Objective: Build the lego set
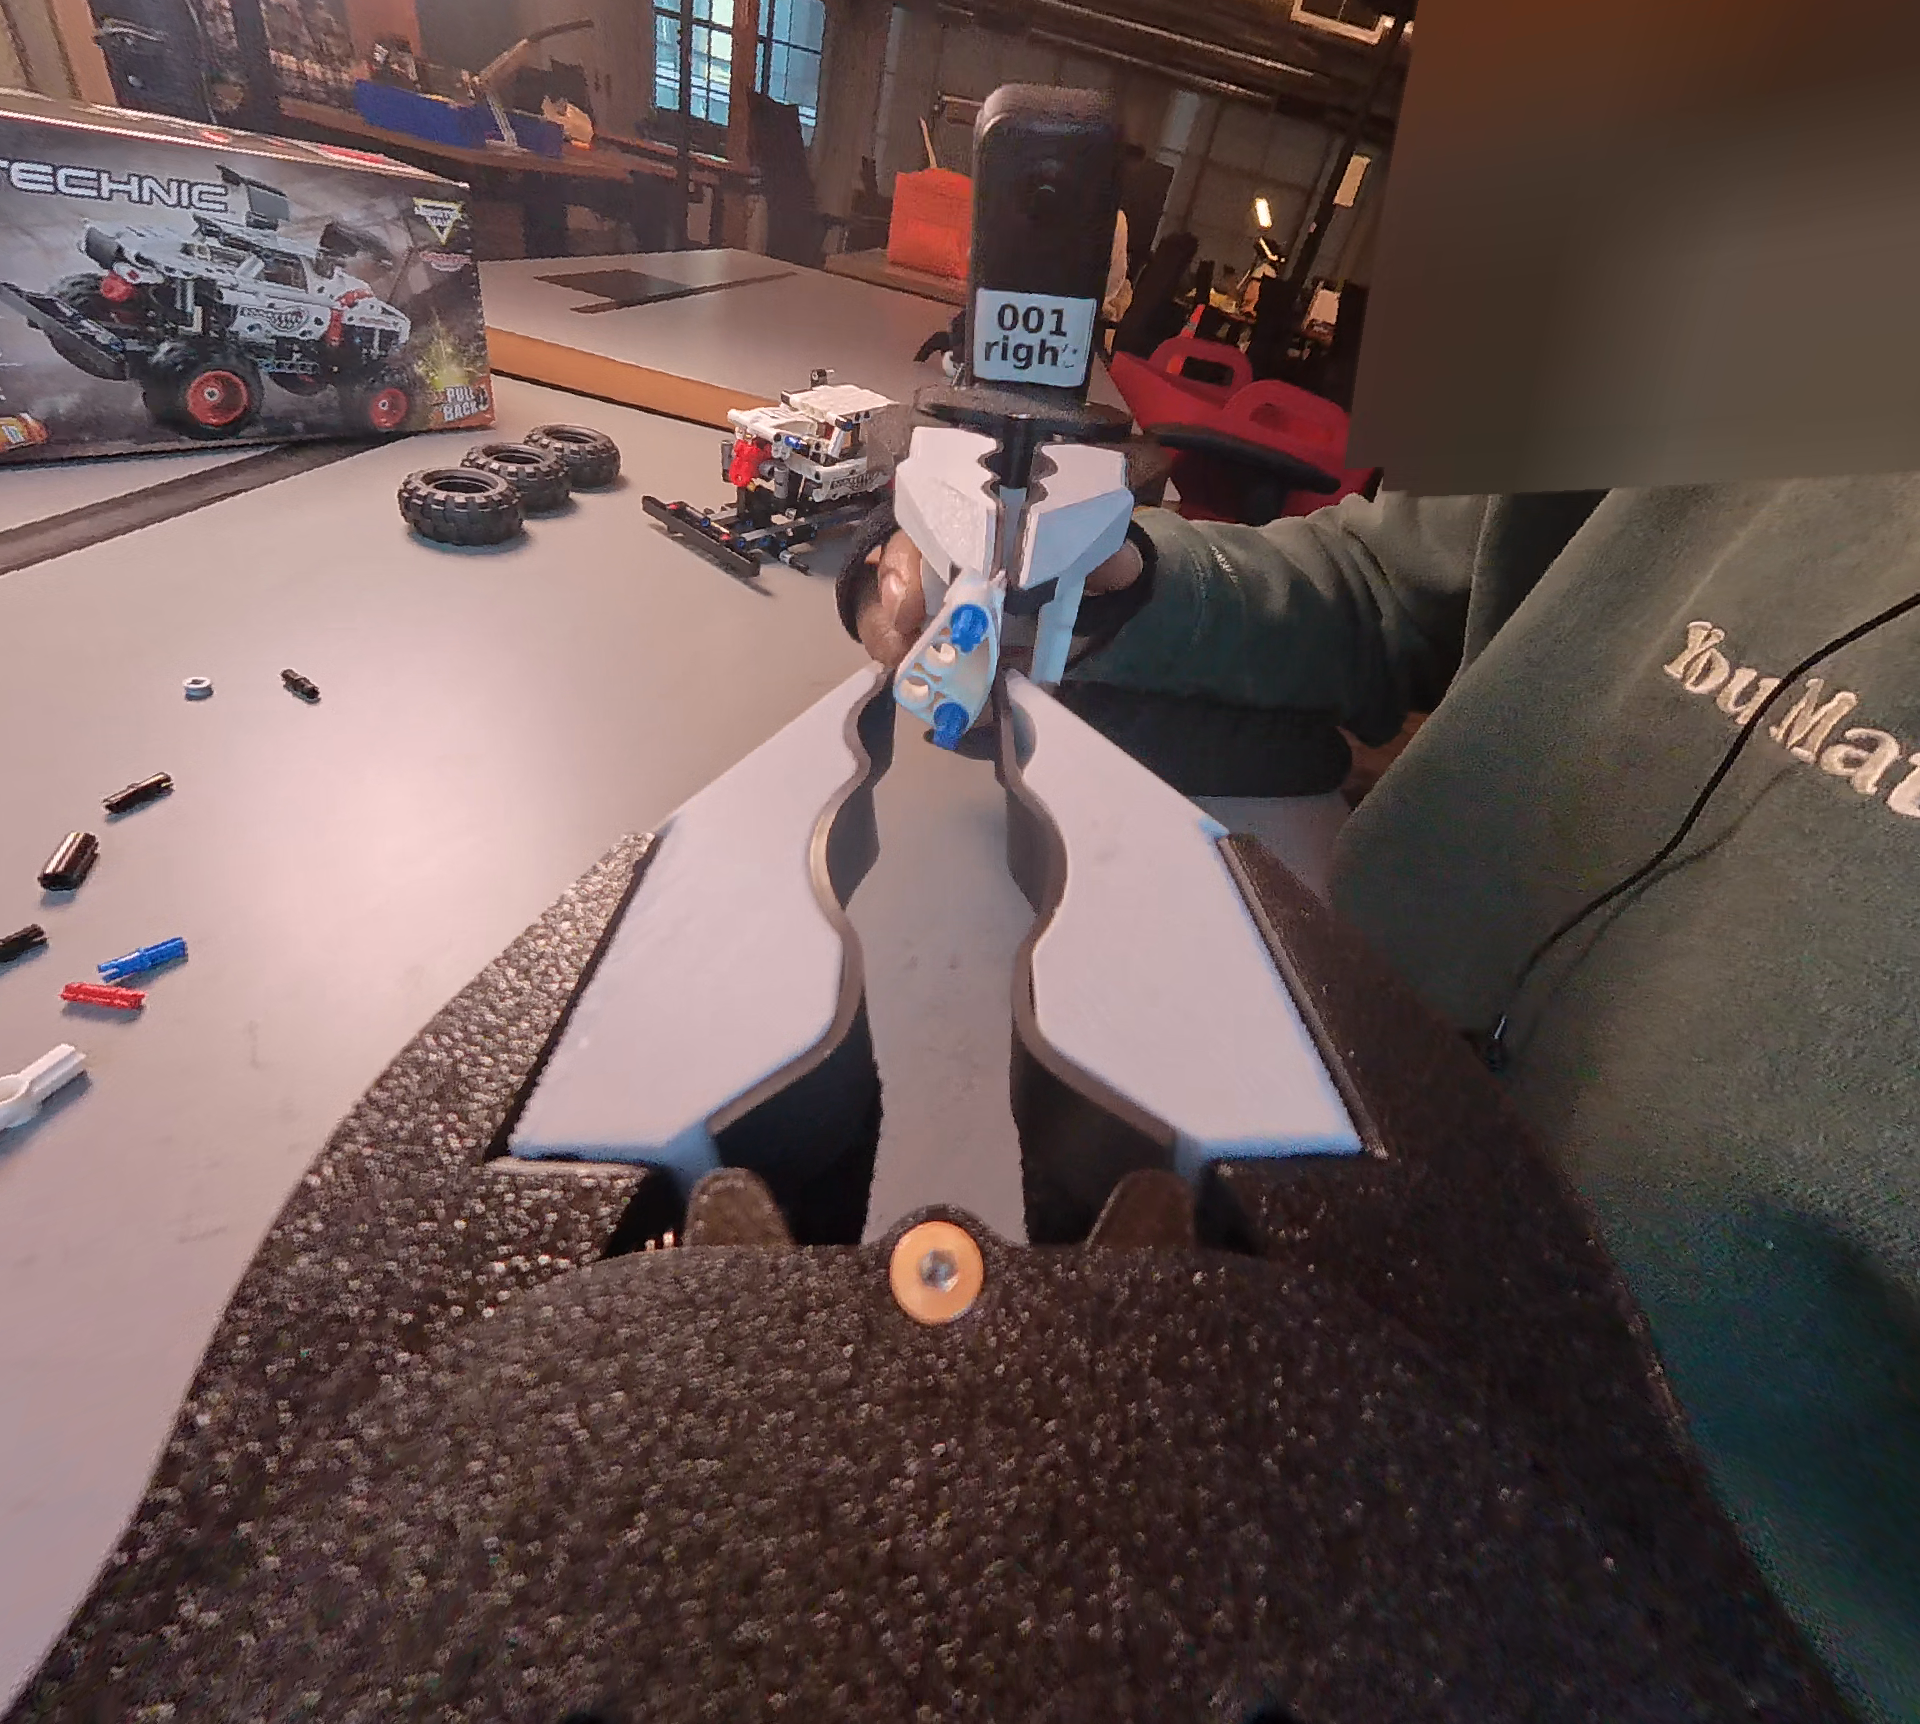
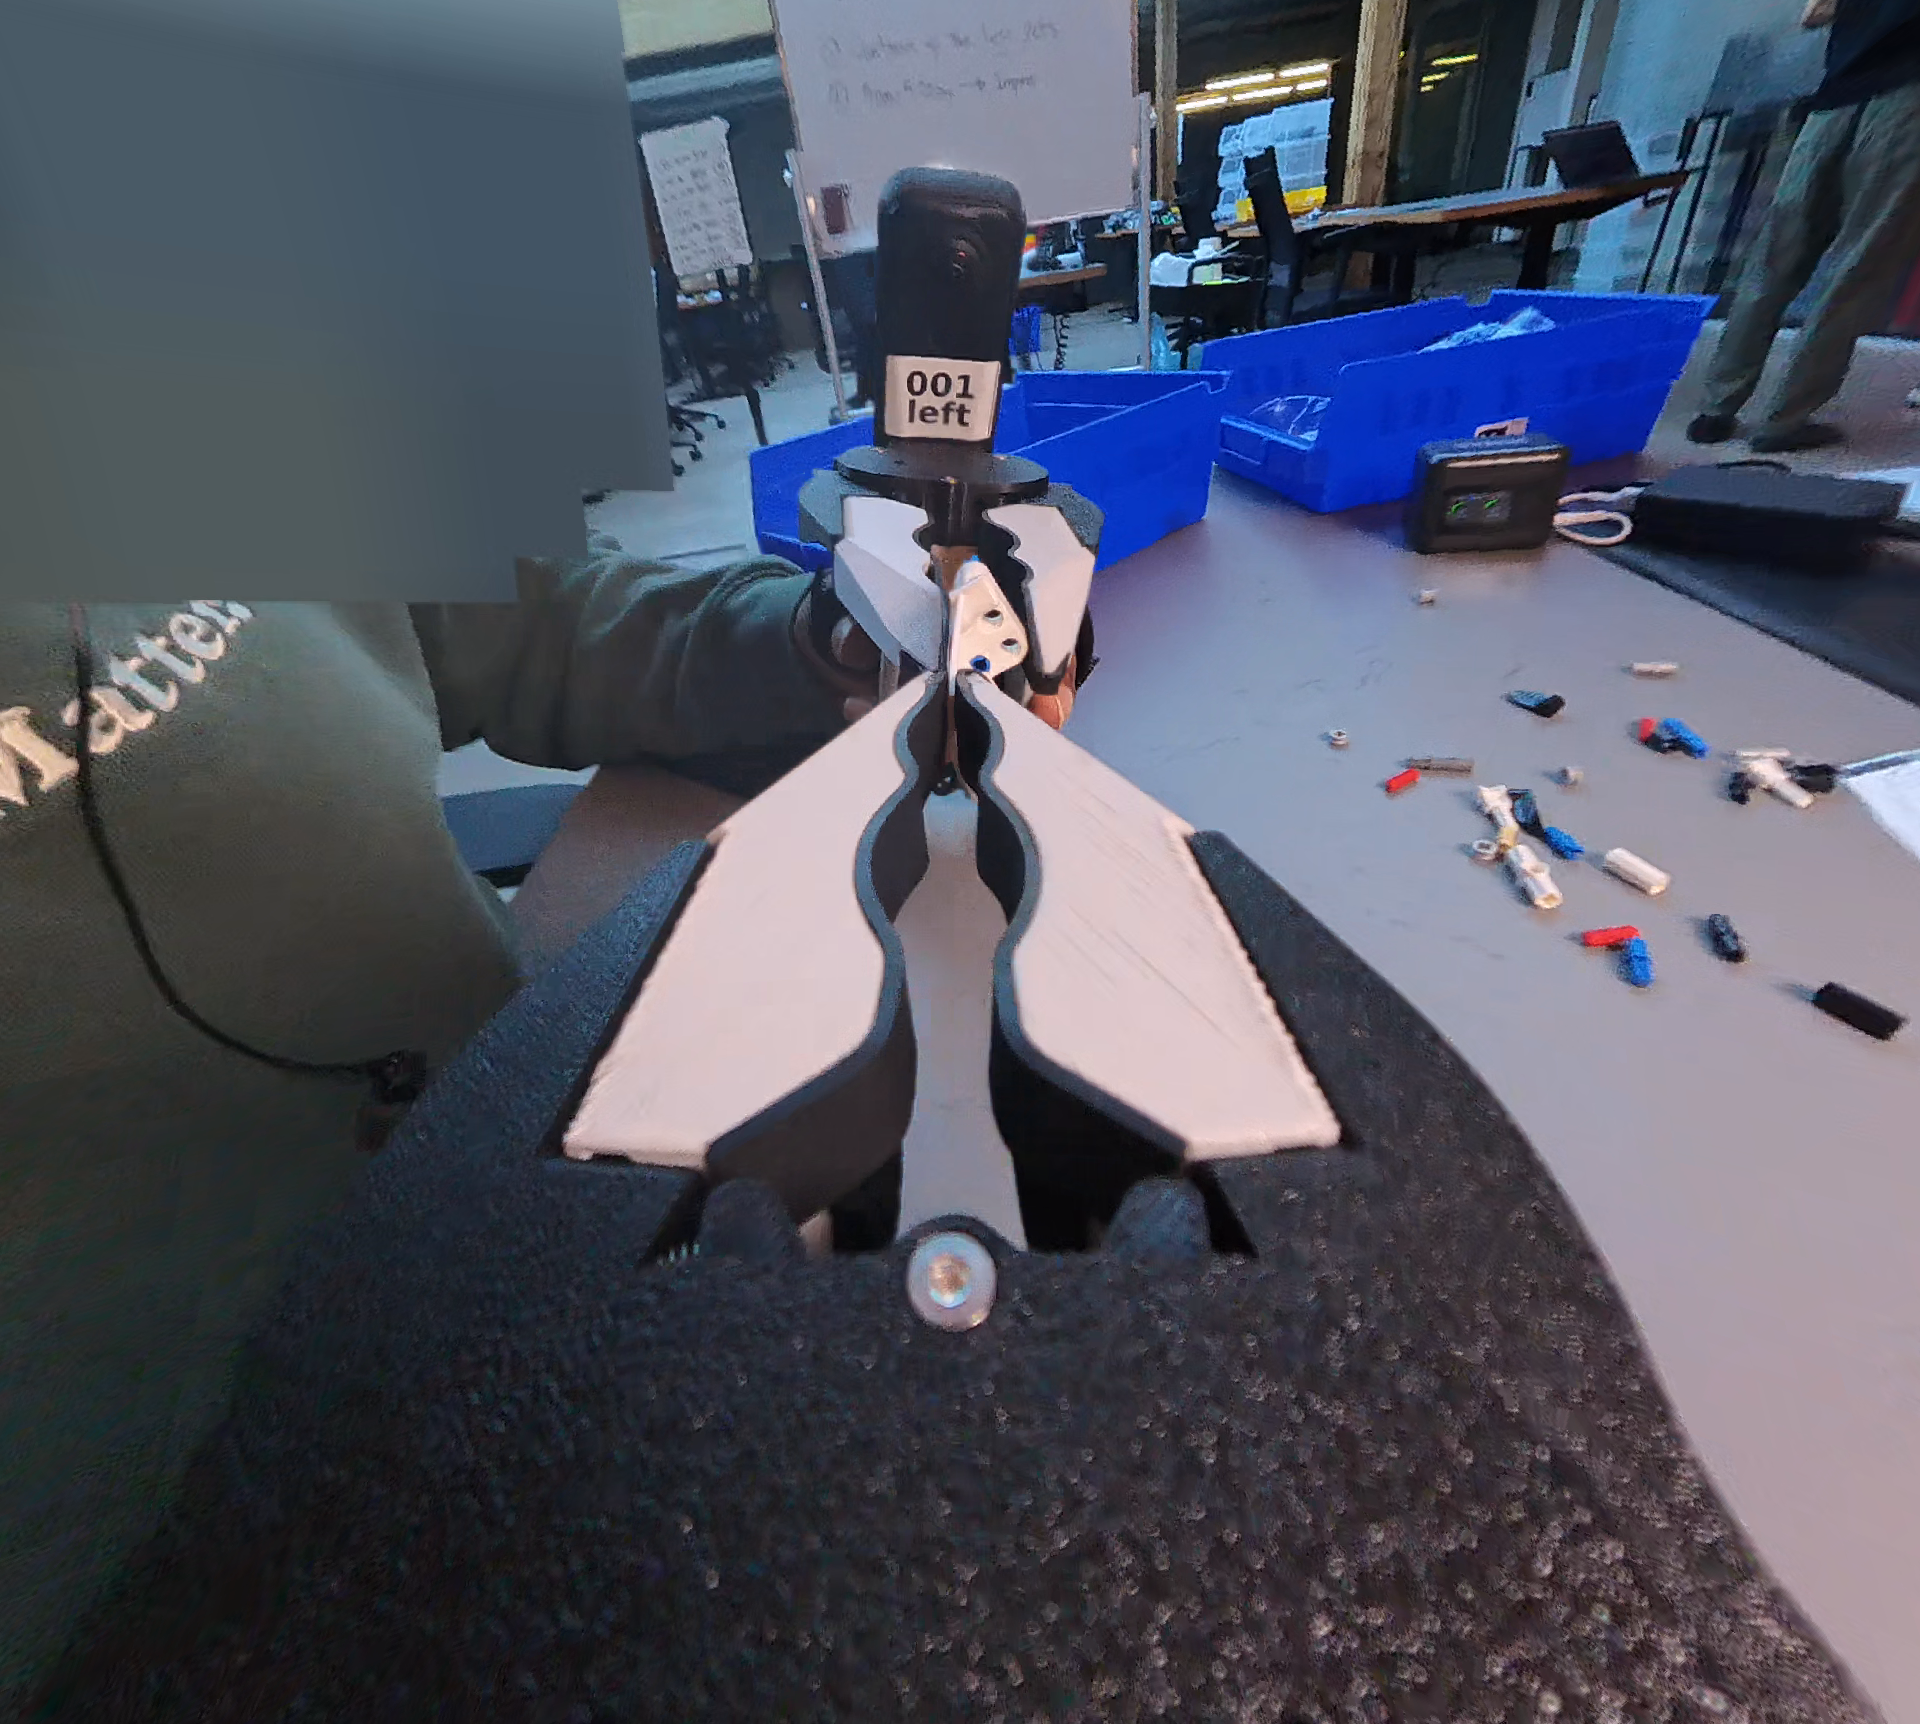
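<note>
A small white Technic beam [image 1: 951, 651] with blue pins in it hangs in the air between the two grippers, above the grey table [image 1: 416, 791]. My right gripper [image 2: 949, 685] is shut on it; in the left wrist view it [image 1: 1003, 573] pinches the beam's upper end. My left gripper [image 1: 940, 687] has its jaws a little apart around the beam's lower end, with thin dark gaps on both sides. The beam also shows in the right wrist view [image 2: 987, 625]. A partly built white truck [image 1: 800, 459] stands farther back.
Three black tyres [image 1: 509, 479] and the set's box [image 1: 229, 292] lie at the back left. Loose pins [image 1: 140, 957] and small parts [image 2: 1538, 853] are scattered on the table. Blue bins [image 2: 1455, 396] and a black device [image 2: 1491, 495] stand behind. A person's green sleeve [image 1: 1299, 604] is close by. Both grippers' tips are close together, under 4 cm apart.
</note>
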Tool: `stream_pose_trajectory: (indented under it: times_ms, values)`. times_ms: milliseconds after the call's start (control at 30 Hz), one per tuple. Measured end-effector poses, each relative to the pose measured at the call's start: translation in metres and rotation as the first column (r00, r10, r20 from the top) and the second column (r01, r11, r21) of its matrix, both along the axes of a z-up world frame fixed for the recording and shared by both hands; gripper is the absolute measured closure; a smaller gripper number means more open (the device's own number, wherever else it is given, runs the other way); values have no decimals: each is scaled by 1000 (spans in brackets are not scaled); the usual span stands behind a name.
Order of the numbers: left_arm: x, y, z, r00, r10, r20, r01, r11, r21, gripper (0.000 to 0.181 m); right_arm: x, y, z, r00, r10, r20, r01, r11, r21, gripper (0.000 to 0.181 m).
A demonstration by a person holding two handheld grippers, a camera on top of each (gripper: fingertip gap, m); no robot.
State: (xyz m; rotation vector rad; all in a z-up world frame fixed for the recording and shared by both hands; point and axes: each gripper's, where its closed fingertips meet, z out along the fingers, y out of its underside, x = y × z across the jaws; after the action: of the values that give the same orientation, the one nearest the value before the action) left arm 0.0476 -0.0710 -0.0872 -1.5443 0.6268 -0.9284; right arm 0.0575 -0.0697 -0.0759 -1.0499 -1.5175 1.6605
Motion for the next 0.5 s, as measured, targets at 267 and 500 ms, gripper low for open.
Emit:
stream_pose_trajectory:
  times_ms: [267,500]
  values:
    - [7,-7,-4,993,-1,-119,12,996,94,160,5,-11,-7,999,14,-29,-9,987,159,181]
    - [8,-9,-6,984,9,-177,14,992,125,163,5,-11,-8,1000,11,-22,-7,987,163,180]
